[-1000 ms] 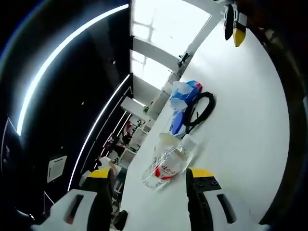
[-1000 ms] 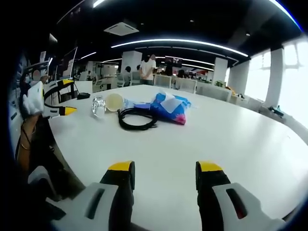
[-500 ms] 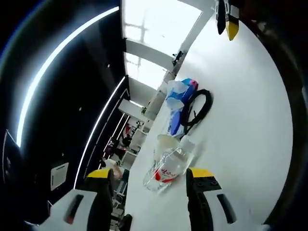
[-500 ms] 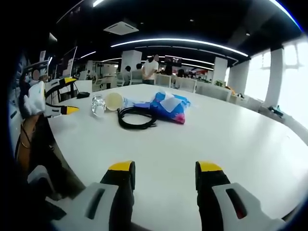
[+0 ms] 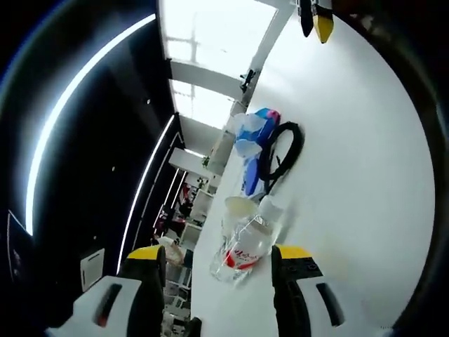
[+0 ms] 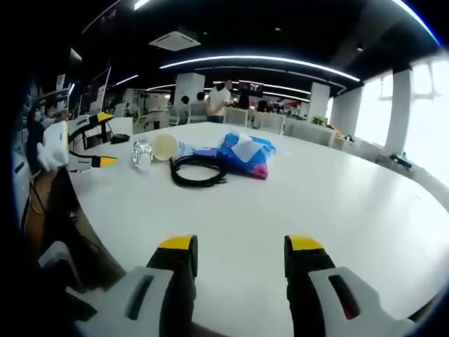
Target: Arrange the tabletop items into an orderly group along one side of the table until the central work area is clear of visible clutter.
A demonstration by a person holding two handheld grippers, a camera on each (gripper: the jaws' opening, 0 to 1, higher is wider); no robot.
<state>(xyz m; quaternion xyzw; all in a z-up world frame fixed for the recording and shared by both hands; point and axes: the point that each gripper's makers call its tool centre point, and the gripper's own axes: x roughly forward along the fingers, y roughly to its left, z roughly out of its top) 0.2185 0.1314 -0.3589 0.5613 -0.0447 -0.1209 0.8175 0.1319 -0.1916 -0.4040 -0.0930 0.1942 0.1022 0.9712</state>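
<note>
Bottle (image 5: 244,247), clear plastic with a red label, lies on its side on the white tabletop (image 5: 351,175) just ahead of my left hand-held gripper (image 5: 219,261), whose jaws stand open with nothing between them; a pale cup (image 5: 238,207) sits just beyond it. Farther along lie a coiled black cable (image 5: 282,149) and a blue packet (image 5: 254,140), the cable touching the packet. My right hand-held gripper (image 6: 240,253) hangs open and empty above bare tabletop, well apart from the same group seen across the surface, with the left hand-held gripper near the bottle there.
</note>
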